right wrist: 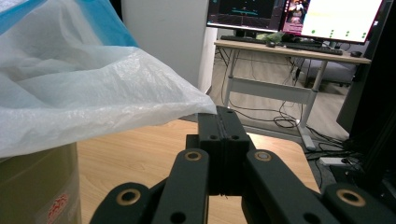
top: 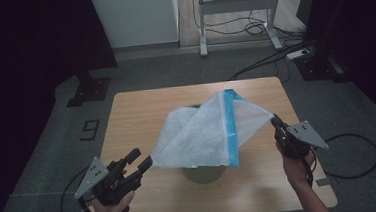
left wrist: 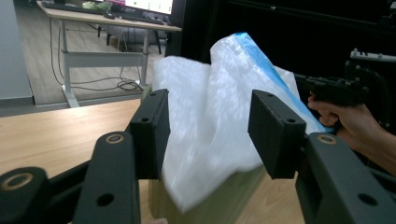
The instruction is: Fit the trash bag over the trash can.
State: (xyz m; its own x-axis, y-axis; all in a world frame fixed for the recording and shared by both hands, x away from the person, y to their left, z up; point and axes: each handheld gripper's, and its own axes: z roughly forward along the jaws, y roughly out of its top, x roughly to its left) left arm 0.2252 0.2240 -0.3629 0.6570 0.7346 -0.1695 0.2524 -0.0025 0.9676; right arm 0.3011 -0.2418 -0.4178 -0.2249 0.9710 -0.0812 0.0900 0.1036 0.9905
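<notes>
The table (top: 141, 109) carries a pale green can (top: 204, 174), and a large clear plastic bag (top: 203, 135) with a blue band along its mouth is stretched in the air above the can, draping over its top. The work in hand looks like fitting this bag over the can as a liner.

The right gripper (top: 276, 121) has its jaws pressed flat together on one corner of the bag, as the right gripper view shows (right wrist: 219, 128); the film fans out from its tips, up and away towards the other hand. That hold looks sound and should simply be kept, without more pull, since thin film tears or slips when tugged.

The left gripper (top: 140, 158) stands with its jaws apart. In the left gripper view (left wrist: 208, 135) the bag's near edge hangs in front of and between the two pads, but neither pad presses on it, so nothing is held on this side. The can's rim sits just below and beyond those tips.

To do this well, I judge the left gripper should move forward until a single layer of the edge lies between the pads, close on it, then spread the mouth wider than the rim before both hands lower together.
</notes>
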